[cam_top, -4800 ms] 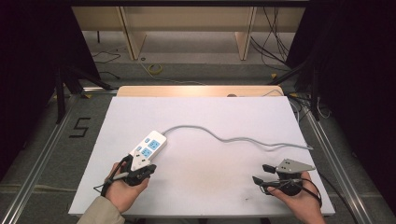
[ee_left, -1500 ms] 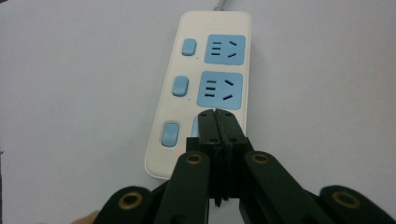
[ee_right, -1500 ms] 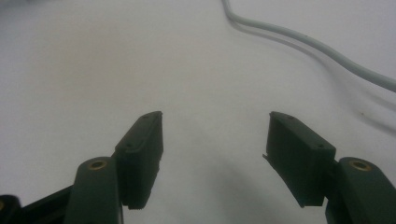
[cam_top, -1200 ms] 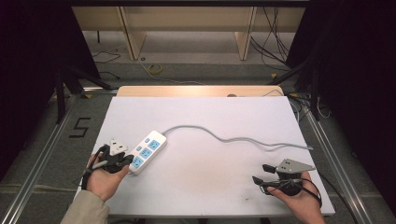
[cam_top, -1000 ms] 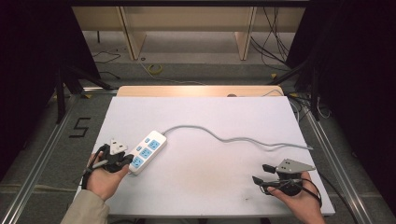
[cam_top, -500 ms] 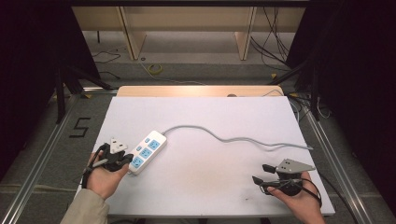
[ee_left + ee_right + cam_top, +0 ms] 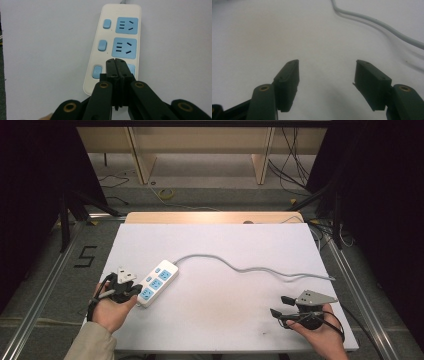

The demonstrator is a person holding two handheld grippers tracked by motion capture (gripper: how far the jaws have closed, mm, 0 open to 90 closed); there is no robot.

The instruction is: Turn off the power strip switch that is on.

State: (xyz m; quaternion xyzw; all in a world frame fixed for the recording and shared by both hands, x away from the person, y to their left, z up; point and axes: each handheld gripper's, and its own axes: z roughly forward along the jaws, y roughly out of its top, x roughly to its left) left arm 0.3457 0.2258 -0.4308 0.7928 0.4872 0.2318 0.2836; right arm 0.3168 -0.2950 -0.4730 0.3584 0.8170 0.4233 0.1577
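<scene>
Left gripper point(image 7: 117, 62): mine, jaws pressed together, over power strip's point(image 7: 116, 42) near socket.
Right gripper point(image 7: 327, 72): spread, idle.
Risk: strip skids if pushed off-centre.

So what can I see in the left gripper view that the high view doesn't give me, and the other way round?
The left gripper view alone shows detail: the left gripper with jaws pressed together, poised over the near end of the power strip, plus the strip's socket slots and three blue switch buttons. The high view alone shows the whole layout: the grey cable snaking right across the table, and the right gripper resting open near the front right. Both show the white strip with blue sockets beside the shut left gripper.
</scene>
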